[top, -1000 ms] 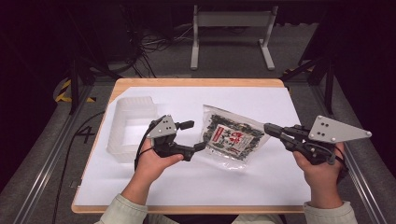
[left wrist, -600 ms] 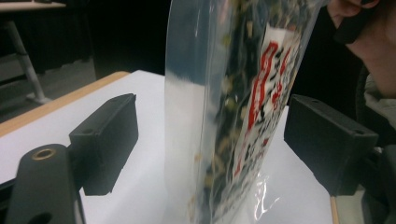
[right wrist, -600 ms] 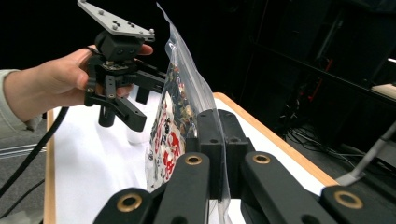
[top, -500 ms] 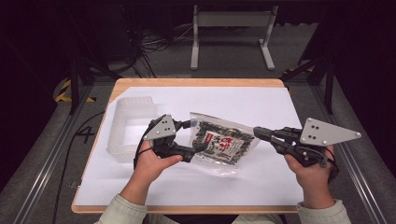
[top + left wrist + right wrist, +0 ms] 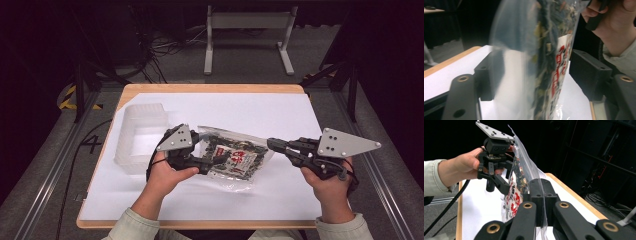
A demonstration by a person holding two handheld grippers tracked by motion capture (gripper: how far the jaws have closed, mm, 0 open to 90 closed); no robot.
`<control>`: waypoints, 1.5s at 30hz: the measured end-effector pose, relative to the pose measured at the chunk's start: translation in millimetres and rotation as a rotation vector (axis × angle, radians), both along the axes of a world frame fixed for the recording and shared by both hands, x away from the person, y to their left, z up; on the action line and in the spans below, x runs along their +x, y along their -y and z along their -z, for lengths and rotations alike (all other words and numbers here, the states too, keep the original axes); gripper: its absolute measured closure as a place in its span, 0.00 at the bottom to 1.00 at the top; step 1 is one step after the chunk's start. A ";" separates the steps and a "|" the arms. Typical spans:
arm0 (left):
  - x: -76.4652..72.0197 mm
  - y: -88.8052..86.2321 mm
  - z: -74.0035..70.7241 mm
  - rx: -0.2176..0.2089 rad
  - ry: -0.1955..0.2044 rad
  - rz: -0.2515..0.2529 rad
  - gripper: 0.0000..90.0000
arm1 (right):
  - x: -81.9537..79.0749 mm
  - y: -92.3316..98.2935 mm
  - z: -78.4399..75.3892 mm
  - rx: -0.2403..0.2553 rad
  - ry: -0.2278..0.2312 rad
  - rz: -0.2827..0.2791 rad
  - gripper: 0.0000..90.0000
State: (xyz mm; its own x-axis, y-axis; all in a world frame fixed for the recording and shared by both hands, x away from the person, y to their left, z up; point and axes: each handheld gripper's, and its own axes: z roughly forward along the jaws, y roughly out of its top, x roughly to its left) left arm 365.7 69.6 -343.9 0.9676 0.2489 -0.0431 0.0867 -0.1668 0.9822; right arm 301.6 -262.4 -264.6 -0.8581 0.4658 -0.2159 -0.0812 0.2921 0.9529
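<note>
Here right gripper point(image 5: 274, 145) fingers clamp bag point(image 5: 232, 152) edge; left gripper point(image 5: 212, 161) fingers wide; red print unreadable.

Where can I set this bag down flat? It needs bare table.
Bare white table lies behind the snack bag, right of the clear tray, and along the near edge between the forearms. The middle is crowded by the bag, left gripper and right gripper.

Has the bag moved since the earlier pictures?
Yes. The bag has moved to the left in the high view, closer to the clear tray, which stayed in place. The right gripper followed it.
</note>
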 end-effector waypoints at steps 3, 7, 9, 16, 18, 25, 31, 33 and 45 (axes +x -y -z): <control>-1.2 2.0 0.0 0.014 0.017 0.023 0.44 | 2.5 -3.0 1.3 0.015 -0.002 -0.010 1.00; -2.2 0.1 -0.6 0.005 0.008 0.069 0.55 | 3.9 -5.8 2.7 0.015 -0.001 -0.004 1.00; -3.8 0.1 -0.9 0.006 0.012 0.081 0.67 | 4.4 -5.4 3.1 0.021 -0.005 -0.005 1.00; -7.0 1.0 -2.8 0.004 0.013 0.117 0.76 | 4.6 -3.3 3.2 0.033 0.000 -0.002 1.00; -7.2 0.9 -3.0 0.006 0.007 0.122 0.77 | 5.0 -3.2 3.8 0.036 0.001 -0.001 1.00; -7.6 -0.1 -3.6 0.012 -0.008 0.130 0.79 | 6.2 -3.9 5.3 0.038 0.009 0.009 0.99; -7.5 -1.1 -5.1 0.021 -0.014 0.119 0.80 | 7.5 -4.3 5.9 0.051 0.037 0.018 0.81; -7.1 -1.8 -5.8 0.028 -0.012 0.108 0.80 | 7.2 -3.3 5.6 0.071 0.049 0.014 0.71; -6.7 -16.2 -14.5 -0.018 0.004 0.057 0.80 | 14.3 11.0 8.1 0.127 0.022 0.087 0.46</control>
State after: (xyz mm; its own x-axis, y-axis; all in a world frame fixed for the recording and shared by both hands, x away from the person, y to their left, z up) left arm 359.0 85.8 -329.4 0.9804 0.1923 -0.0428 0.0732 -0.1540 0.9854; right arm 316.0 -273.4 -272.7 -0.8088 0.5634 -0.1690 -0.0822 0.1762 0.9809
